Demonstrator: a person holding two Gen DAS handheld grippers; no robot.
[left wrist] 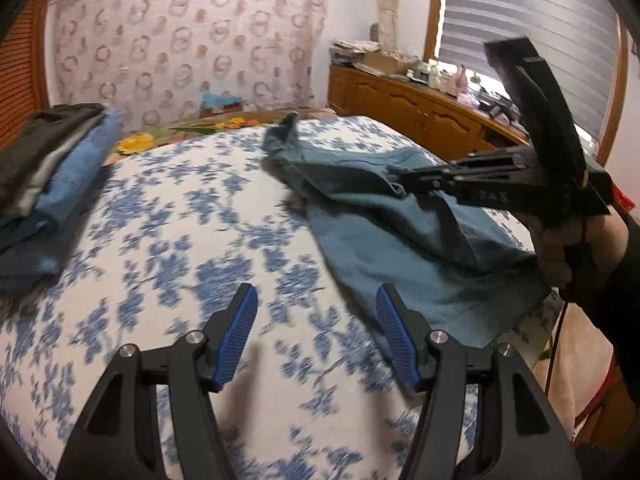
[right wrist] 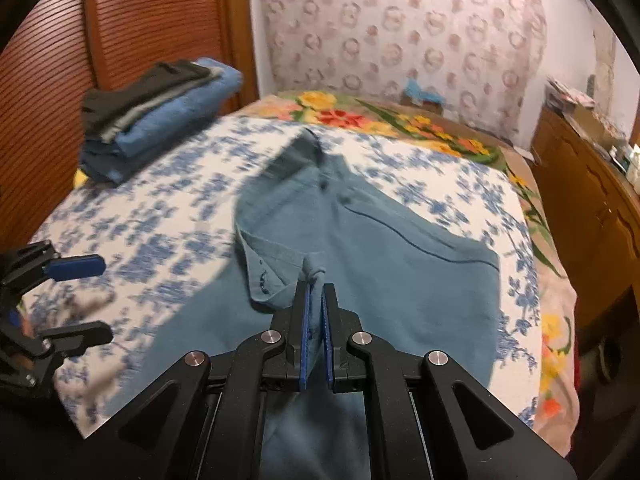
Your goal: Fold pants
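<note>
Teal pants (left wrist: 400, 240) lie crumpled on the right side of a bed with a blue-flowered white cover (left wrist: 180, 240). My right gripper (right wrist: 316, 292) is shut on a bunched edge of the pants (right wrist: 360, 248) and lifts it a little off the bed; it also shows in the left wrist view (left wrist: 404, 180), pinching the cloth. My left gripper (left wrist: 316, 308) is open and empty, hovering over the bare cover just left of the pants' near edge. It shows at the left edge of the right wrist view (right wrist: 86, 300), its fingers apart.
A stack of folded clothes (left wrist: 48, 168) (right wrist: 160, 116) sits at the bed's far left by a wooden headboard (right wrist: 100, 20). A wooden dresser (left wrist: 420, 108) with clutter runs along the right wall. A floral blanket (right wrist: 360, 116) lies at the far end.
</note>
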